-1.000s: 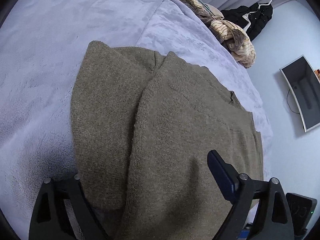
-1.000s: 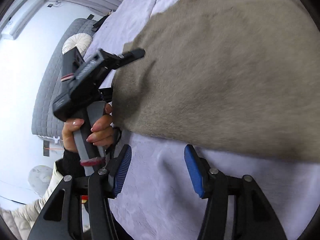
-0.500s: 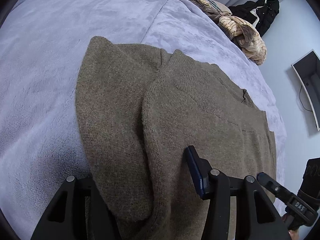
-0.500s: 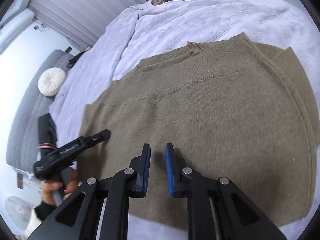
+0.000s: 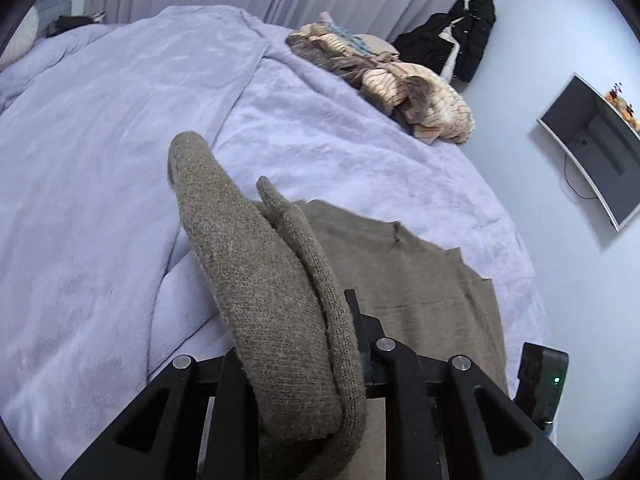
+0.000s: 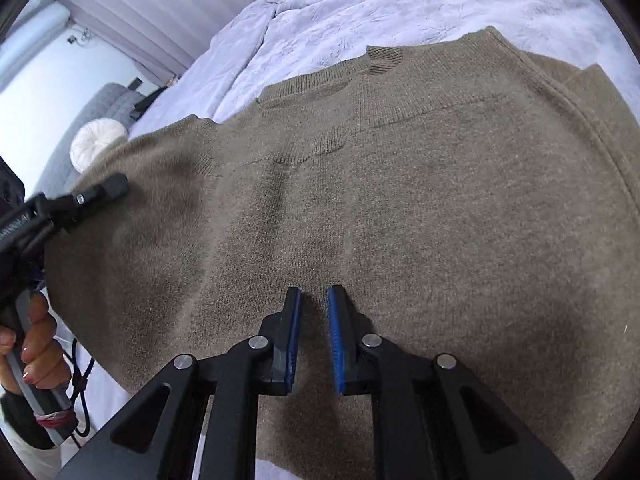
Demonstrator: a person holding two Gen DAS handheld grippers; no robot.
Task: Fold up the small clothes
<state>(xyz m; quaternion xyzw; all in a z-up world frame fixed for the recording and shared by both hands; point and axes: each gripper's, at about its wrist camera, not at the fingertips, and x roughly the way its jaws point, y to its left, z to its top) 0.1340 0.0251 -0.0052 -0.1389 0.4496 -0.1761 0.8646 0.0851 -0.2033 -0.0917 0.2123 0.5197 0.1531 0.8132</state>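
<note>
An olive-brown knit sweater lies spread on a lilac bedspread. My left gripper is shut on a bunched fold of the sweater and holds it raised off the bed; its fingertips are hidden by the knit. It also shows at the left of the right wrist view, at the sweater's left edge. My right gripper hovers over the sweater's lower middle with its blue pads a narrow gap apart and nothing between them.
A pile of striped and beige clothes lies at the far side of the bed. A black jacket hangs on the wall and a monitor is mounted at right. A round white cushion sits on a grey sofa.
My left gripper closed on the sweater's edge and lifted it off the bed. My right gripper swung over the sweater a second ago and now sits closer over its middle.
</note>
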